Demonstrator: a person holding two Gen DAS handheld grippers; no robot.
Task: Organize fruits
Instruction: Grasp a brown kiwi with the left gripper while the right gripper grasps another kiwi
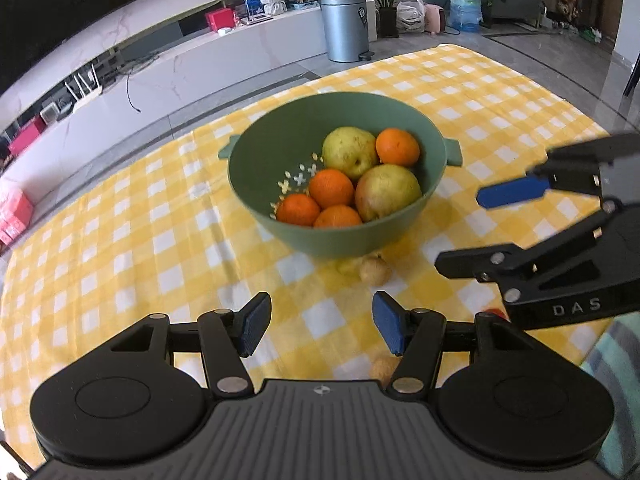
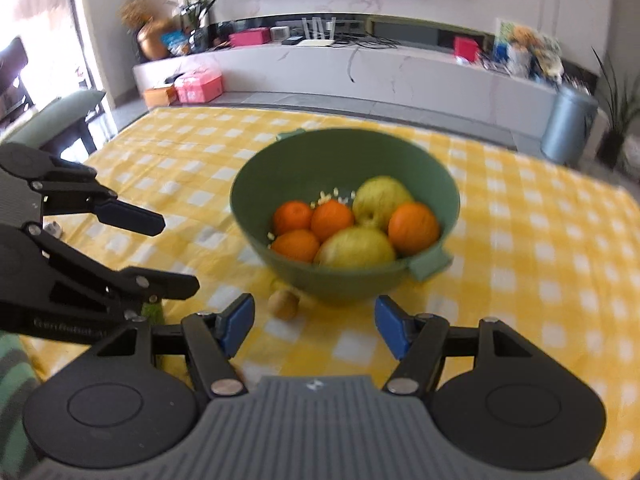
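A green colander bowl (image 1: 332, 240) stands on the yellow checked tablecloth (image 1: 120, 240) and holds several oranges (image 1: 331, 188) and two yellow-green pears (image 1: 387, 191). It also shows in the right wrist view (image 2: 280, 160). A small tan round fruit (image 1: 374, 270) lies on the cloth just in front of the bowl, also seen in the right wrist view (image 2: 283, 303). Another small tan fruit (image 1: 382, 368) lies nearer, partly hidden by my left gripper. My left gripper (image 1: 320, 328) is open and empty, short of the bowl. My right gripper (image 2: 314, 326) is open and empty too; it also shows in the left wrist view (image 1: 464, 230).
A red object (image 1: 496, 313) and something green (image 2: 154, 314) peek out beside the grippers. A striped green cloth (image 1: 616, 368) lies at the near table edge. Beyond the table stand a metal bin (image 1: 345, 26), a white TV cabinet (image 2: 400, 76) and a green chair (image 2: 60, 116).
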